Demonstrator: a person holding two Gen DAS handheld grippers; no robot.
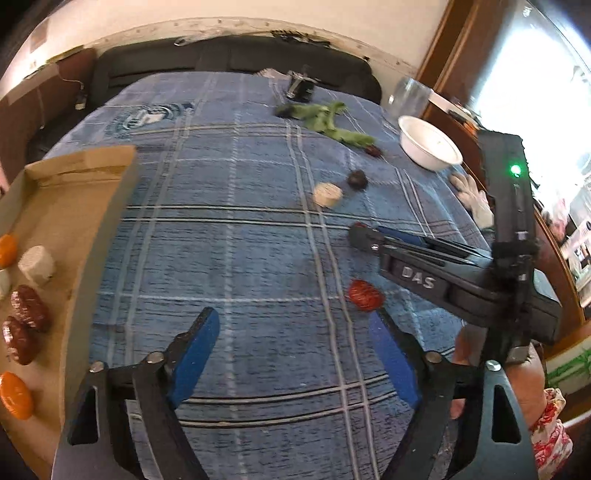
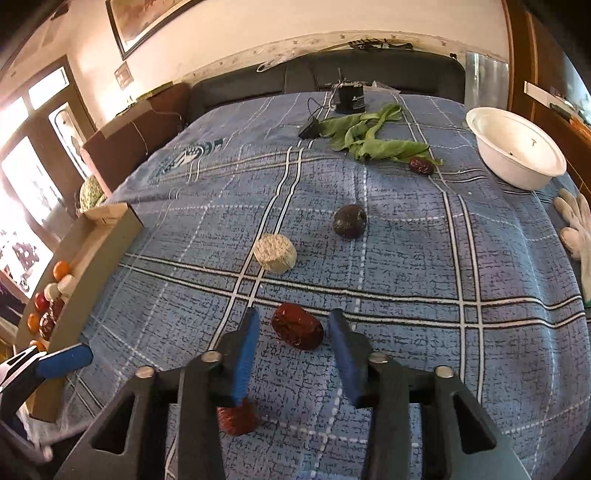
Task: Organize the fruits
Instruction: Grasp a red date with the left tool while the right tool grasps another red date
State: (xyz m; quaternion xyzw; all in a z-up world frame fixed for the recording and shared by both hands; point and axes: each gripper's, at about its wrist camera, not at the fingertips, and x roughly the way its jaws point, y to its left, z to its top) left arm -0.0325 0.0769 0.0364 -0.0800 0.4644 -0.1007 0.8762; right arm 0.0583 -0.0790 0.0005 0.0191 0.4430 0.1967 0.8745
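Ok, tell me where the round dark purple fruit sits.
In the right wrist view, the round dark purple fruit lies mid-cloth, just right of the pale cylindrical chunk, beyond the wrinkled red date.

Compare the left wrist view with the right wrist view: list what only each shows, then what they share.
Only the left wrist view: a green light on the housing of the right claw, and a floral sleeve.
Only the right wrist view: a framed picture on the wall.
Both: the white bowl, the green leaves, the dark round fruit, the pale cylindrical piece and the cardboard tray holding fruit.
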